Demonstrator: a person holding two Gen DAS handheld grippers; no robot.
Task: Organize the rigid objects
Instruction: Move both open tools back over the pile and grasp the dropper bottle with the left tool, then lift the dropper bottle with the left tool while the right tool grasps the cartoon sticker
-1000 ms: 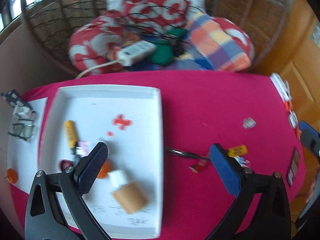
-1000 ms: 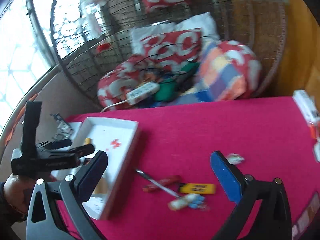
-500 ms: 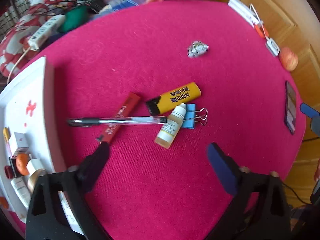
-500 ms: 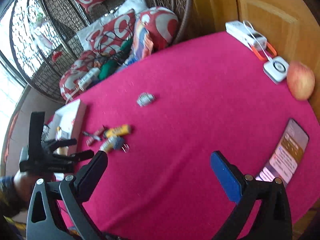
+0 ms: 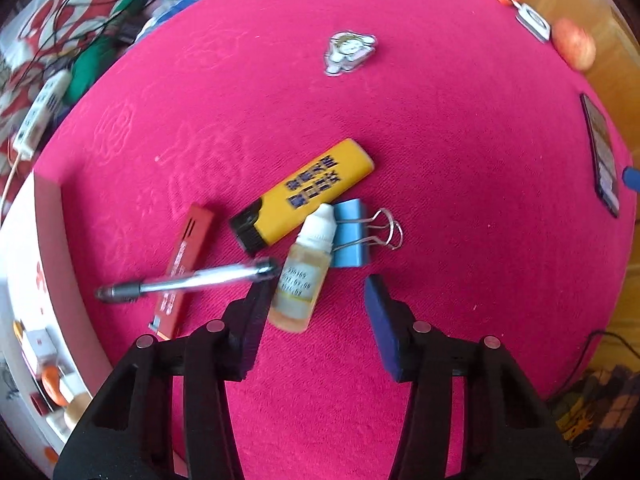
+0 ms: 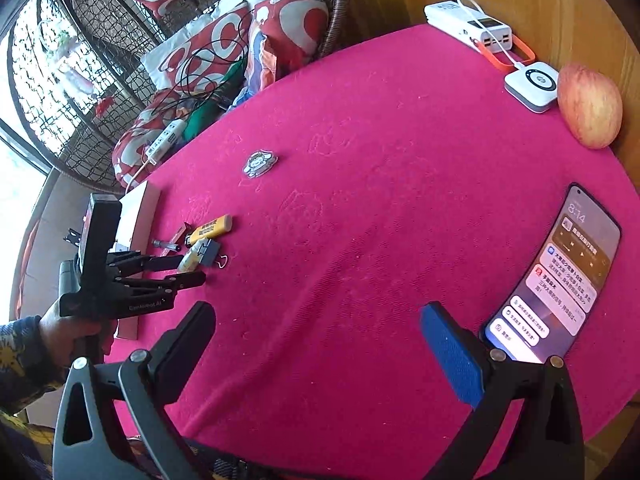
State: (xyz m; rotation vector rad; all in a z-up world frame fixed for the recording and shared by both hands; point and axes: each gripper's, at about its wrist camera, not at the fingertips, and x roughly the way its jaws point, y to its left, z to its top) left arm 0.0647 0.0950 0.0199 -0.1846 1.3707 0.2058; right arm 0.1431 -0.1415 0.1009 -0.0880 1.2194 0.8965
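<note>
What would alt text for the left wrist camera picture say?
The left gripper is closing over a small dropper bottle lying on a pink tablecloth, beside a yellow lighter, a blue binder clip, a pen and a red stick.

Yellow lighter [image 5: 304, 192], magenta tablecloth [image 5: 460, 128]
</note>
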